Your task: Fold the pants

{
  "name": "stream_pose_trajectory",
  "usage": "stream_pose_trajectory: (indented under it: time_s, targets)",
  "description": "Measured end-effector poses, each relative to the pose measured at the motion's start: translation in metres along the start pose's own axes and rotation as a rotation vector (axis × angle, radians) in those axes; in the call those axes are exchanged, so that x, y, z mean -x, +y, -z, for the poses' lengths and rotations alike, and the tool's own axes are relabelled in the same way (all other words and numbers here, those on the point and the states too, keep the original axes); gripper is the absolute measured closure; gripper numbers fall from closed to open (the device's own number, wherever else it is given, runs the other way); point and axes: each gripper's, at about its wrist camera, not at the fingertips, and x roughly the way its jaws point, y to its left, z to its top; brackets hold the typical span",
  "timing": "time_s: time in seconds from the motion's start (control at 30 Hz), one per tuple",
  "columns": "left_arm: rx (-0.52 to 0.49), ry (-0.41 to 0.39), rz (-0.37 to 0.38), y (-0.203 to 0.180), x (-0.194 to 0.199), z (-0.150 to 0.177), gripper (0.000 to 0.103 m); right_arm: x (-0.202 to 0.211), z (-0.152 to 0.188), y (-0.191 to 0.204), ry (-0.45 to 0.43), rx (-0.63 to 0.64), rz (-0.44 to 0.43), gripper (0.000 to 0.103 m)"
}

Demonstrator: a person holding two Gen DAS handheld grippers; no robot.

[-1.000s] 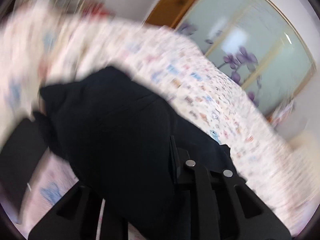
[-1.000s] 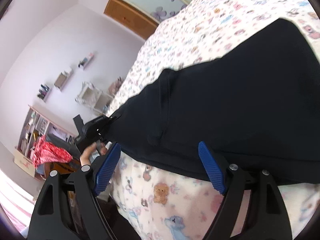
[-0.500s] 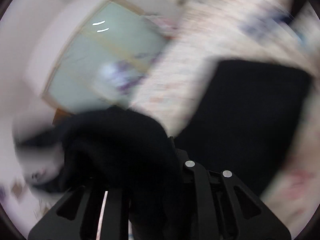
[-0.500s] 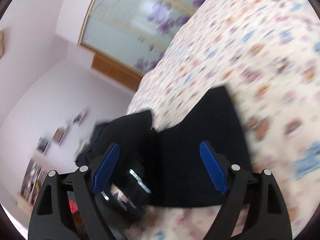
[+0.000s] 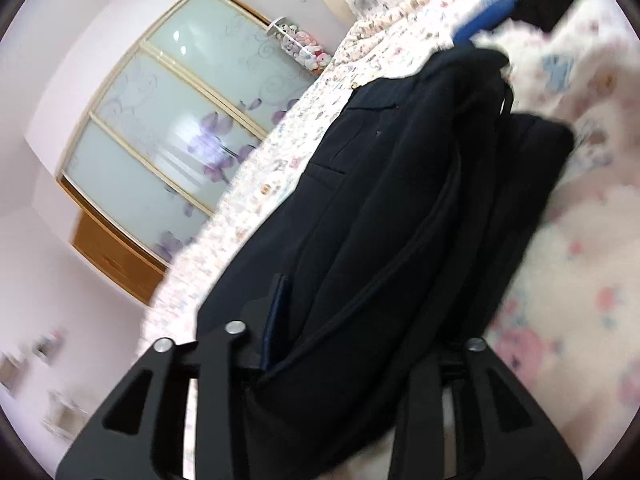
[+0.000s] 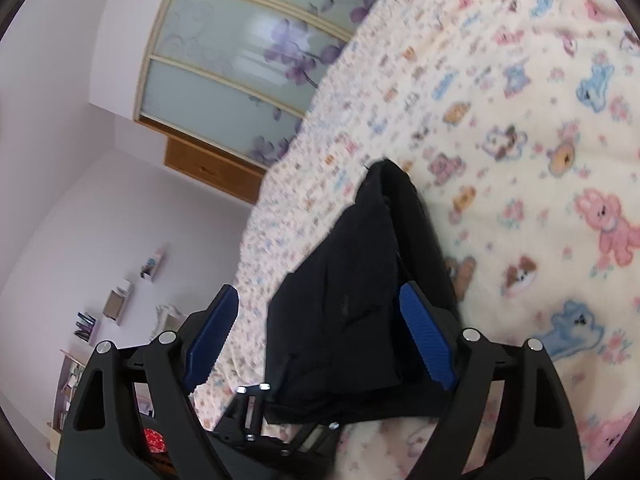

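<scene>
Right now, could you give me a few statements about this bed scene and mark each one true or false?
1. The pants are black. True.
2. The pants lie on a bare wooden floor. False: they lie on a bedspread printed with cartoon animals.
3. The right gripper has blue pads spread wide, not pressing the cloth. True.
4. The wardrobe doors are solid dark wood. False: they are frosted panels with purple flowers.
5. The left gripper has nothing between its fingers. False: black cloth lies between them, and its jaws have just been opening.
</scene>
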Motion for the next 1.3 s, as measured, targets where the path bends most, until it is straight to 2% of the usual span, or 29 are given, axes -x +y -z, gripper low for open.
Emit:
stream_pose_trajectory:
  time_s: [0.07, 0.1, 0.13, 0.17, 0.2, 0.23, 0.27, 0.3, 0.33, 0.4, 0.5, 0.6, 0.63, 0.67, 0.73, 0.8, 1.0, 1.13, 1.2, 1.3]
  targets:
    - [0.062, 0.002, 0.057, 0.008, 0.005, 0.002, 0.058, -0.005, 0.000, -0.004, 0.023, -0.004, 0.042, 0.018]
    - [0.098, -0.004, 0.095, 0.013, 0.008, 0.002, 0.050, -0.008, 0.000, -0.006, 0.037, -0.002, 0.078, 0.018]
    - [0.157, -0.013, 0.158, 0.022, 0.017, 0.006, 0.034, -0.009, 0.001, -0.007, 0.041, -0.002, 0.101, 0.018]
    - [0.208, -0.024, 0.201, 0.029, 0.022, 0.009, 0.029, -0.011, 0.001, -0.008, 0.050, -0.001, 0.130, 0.017]
    - [0.280, -0.044, 0.297, 0.037, 0.031, 0.011, 0.025, -0.011, 0.002, -0.009, 0.057, -0.001, 0.142, 0.017]
    - [0.342, -0.073, 0.376, 0.047, 0.038, 0.016, 0.018, -0.012, 0.002, -0.010, 0.069, -0.003, 0.154, 0.016]
    - [0.396, -0.105, 0.422, 0.057, 0.044, 0.020, 0.013, -0.013, 0.003, -0.012, 0.078, -0.009, 0.169, 0.016]
    - [0.473, -0.151, 0.452, 0.073, 0.051, 0.027, 0.004, -0.013, 0.004, -0.014, 0.084, -0.013, 0.178, 0.015]
    - [0.511, -0.170, 0.451, 0.080, 0.052, 0.031, 0.002, -0.014, 0.005, -0.017, 0.090, -0.025, 0.192, 0.015]
    - [0.621, -0.201, 0.383, 0.104, 0.048, 0.041, 0.002, -0.015, 0.007, -0.017, 0.098, -0.030, 0.192, 0.015]
    - [0.798, -0.174, 0.221, 0.131, 0.035, 0.057, 0.002, -0.019, 0.012, -0.010, 0.095, 0.032, 0.243, 0.014]
    - [0.931, -0.133, 0.148, 0.145, 0.034, 0.067, 0.002, -0.027, 0.014, -0.008, 0.101, 0.077, 0.295, 0.015]
    - [0.954, -0.112, 0.126, 0.151, 0.030, 0.064, 0.002, -0.030, 0.015, -0.009, 0.110, 0.076, 0.308, 0.016]
    - [0.959, -0.077, 0.081, 0.151, 0.026, 0.063, 0.002, -0.035, 0.016, -0.013, 0.134, 0.063, 0.310, 0.023]
    - [0.918, -0.032, -0.006, 0.148, 0.026, 0.065, 0.002, -0.041, 0.020, -0.017, 0.147, 0.058, 0.321, 0.031]
    - [0.869, -0.013, -0.054, 0.142, 0.024, 0.059, 0.002, -0.041, 0.022, -0.011, 0.133, 0.110, 0.350, 0.036]
    - [0.799, 0.008, -0.074, 0.124, 0.020, 0.060, 0.002, -0.039, 0.030, 0.010, 0.085, 0.258, 0.424, 0.047]
    - [0.798, 0.035, -0.074, 0.122, 0.014, 0.061, 0.002, -0.035, 0.043, 0.042, 0.032, 0.444, 0.486, 0.058]
    - [0.803, 0.054, -0.067, 0.122, 0.008, 0.064, 0.002, -0.030, 0.047, 0.053, 0.021, 0.479, 0.462, 0.060]
    - [0.825, 0.078, -0.050, 0.125, 0.003, 0.068, 0.002, -0.020, 0.043, 0.050, 0.037, 0.408, 0.366, 0.061]
